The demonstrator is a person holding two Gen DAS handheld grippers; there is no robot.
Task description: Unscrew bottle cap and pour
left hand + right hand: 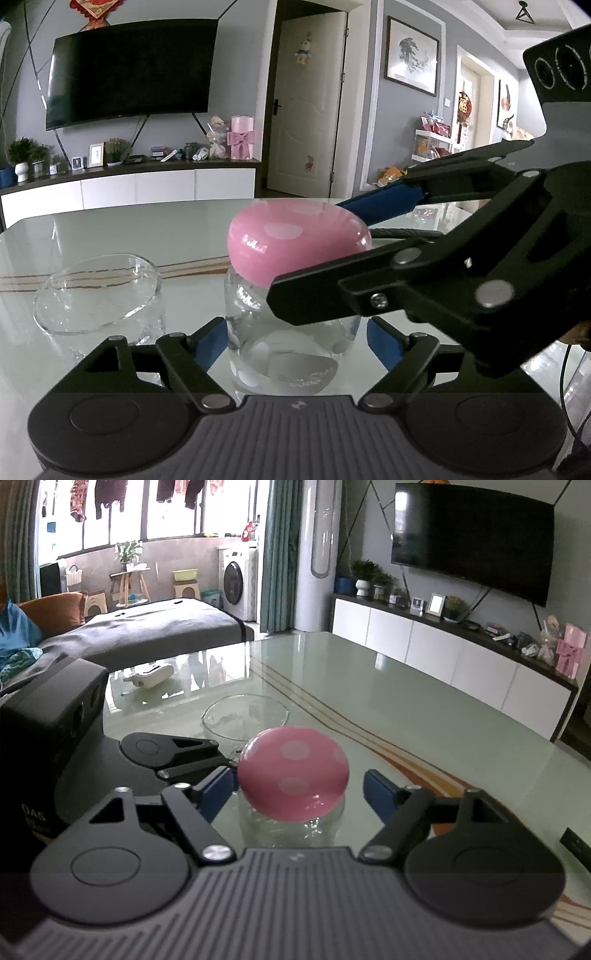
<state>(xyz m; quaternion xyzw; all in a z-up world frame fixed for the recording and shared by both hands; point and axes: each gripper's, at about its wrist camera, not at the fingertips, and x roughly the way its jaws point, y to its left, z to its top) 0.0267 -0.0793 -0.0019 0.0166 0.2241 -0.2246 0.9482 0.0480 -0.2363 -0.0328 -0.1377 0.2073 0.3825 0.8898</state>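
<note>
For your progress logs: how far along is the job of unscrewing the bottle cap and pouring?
Done: nothing visibly; the pink cap sits on the bottle. In hand: the left gripper brackets the bottle and the right gripper brackets the cap, pads off both. Left: unscrewing, then pouring; the glass bowl looks empty.

One clear bottle [291, 354] stands on the table [110, 236], bearing one pink dotted cap [295, 243]. One empty glass bowl [99, 295] sits just beside the bottle. Two tongs flank the bottle.
</note>
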